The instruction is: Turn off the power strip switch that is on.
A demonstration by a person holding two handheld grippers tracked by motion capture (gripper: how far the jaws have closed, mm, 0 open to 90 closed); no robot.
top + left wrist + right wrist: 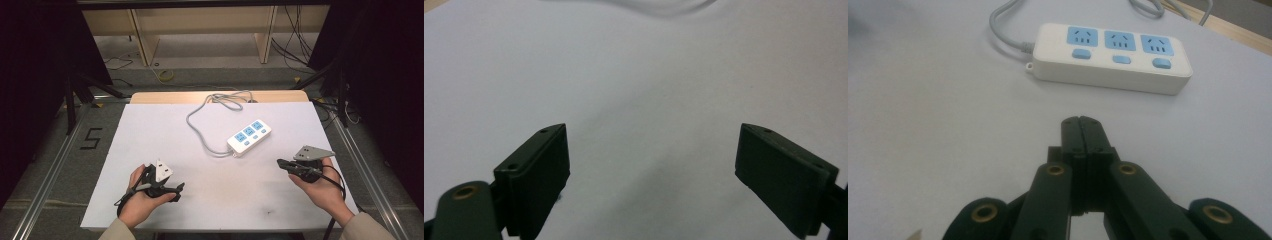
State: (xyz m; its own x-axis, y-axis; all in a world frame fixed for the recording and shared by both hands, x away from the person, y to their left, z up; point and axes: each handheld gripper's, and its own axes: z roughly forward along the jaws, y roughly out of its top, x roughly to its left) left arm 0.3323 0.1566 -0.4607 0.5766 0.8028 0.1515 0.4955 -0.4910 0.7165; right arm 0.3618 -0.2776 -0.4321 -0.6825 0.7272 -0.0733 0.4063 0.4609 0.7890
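I held my left gripper (654, 170) spread wide and empty, my right gripper (1083, 137) clenched on nothing. The power strip (249, 136) lay mid-table (150, 130), just ahead of the right one. Its loose cord (200, 131) could snag a jaw, I judged.

The white surface (150, 130) is evenly and brightly lit from above, while the room around it falls into near black on both sides. Shadows are soft and faint. In the left gripper view, a pale grey shadow lies between the jaws of the left hand-held gripper (654, 165), and the cord (664, 7) far ahead is smeared out of focus. Ahead of the right hand-held gripper (1081, 131), the power strip (1110, 57) looks fairly sharp; its nearest links are soft.
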